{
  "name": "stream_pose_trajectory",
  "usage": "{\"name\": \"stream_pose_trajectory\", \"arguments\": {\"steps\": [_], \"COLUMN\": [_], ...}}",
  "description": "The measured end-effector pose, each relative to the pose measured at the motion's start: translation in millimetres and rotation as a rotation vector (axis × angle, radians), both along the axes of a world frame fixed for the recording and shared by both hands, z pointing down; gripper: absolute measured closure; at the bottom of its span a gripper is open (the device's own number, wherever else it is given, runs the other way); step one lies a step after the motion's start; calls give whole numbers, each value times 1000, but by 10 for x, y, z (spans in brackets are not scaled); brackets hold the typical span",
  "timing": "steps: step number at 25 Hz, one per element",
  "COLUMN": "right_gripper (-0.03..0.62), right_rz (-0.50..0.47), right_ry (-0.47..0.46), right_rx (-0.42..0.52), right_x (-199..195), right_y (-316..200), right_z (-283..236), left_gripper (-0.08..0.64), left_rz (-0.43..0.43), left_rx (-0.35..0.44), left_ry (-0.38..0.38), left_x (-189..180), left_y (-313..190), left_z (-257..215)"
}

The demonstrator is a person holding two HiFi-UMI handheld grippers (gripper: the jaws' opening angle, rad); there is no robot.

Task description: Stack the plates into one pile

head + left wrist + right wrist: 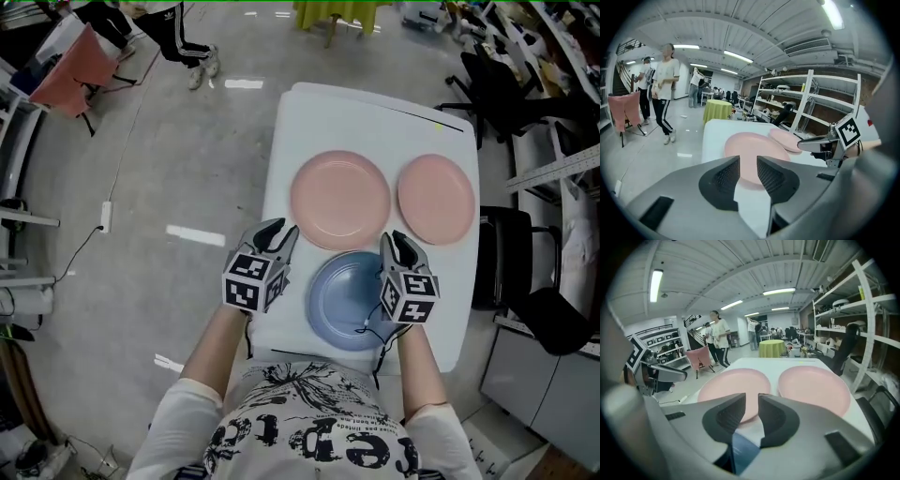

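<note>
no readable brand or label anywhere. we only see square black-and-white markers on the cubes, and the shirt print is cut off, can't read it.

left hand-held gripper (pixel 278 232): jaws slightly spread, nothing between the ribbed pads, just bare white worktop (pixel 375 117) under them. right hand-held gripper (pixel 397 242): jaws also slightly spread, gripping nothing, sitting above the right rim of the blue plate (pixel 342 302).

the blue plate lies between the two grippers, nearest us. the large pink plate (pixel 339 199) is just ahead of both, just beside the blue one. the smaller pink plate (pixel 436 199) is ahead-right of the right gripper, just beside the large one. all three are round, smooth, shallow-rimmed and lie flat, unstacked.

around: black chairs (pixel 497 84) right of the worktop, metal shelving (pixel 811 98), a yellow-green draped table (pixel 337 14) far ahead, a person in track pants (pixel 178 33) far left-ahead, and a power strip (pixel 106 216) on the floor to the left.
</note>
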State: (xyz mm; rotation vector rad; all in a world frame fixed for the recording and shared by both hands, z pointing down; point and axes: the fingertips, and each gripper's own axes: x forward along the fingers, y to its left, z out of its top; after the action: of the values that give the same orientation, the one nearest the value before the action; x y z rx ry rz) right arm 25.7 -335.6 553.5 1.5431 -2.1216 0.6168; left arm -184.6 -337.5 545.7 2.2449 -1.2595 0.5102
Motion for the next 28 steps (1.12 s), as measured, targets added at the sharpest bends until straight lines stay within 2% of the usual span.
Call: {"name": "stream_pose_trajectory", "arguments": {"steps": [3, 10, 15, 19, 21, 24, 28], "right_gripper": [495, 497, 486, 488, 496, 508, 509], "right_rz": [31, 101, 136, 139, 136, 124, 118], "right_ry": [8, 26, -3, -17, -6, 33, 41], "right_rx": [-65, -161, -194, -214, -214, -205, -203], "right_x": [44, 175, 246, 230, 226, 217, 227], "right_y": [-170, -476, -654, -743, -776, -784, -777], "right_z": [224, 608, 816, 900, 933, 954, 942], "left_gripper": [420, 417, 419, 422, 448, 465, 466], "left_rz": [-23, -72, -86, -50, -35, -29, -30], "left_rx": [-80, -204, -284, -312, -313, -314, -313], "left_ry": [18, -3, 60, 64, 66, 74, 83], "left_x": [-54, -128, -48, 26, 68, 87, 92], "left_y": [-229, -636, -812, -868, -885, -887, -871], "left_z": [220, 679, 891, 981, 1025, 1055, 1045]}}
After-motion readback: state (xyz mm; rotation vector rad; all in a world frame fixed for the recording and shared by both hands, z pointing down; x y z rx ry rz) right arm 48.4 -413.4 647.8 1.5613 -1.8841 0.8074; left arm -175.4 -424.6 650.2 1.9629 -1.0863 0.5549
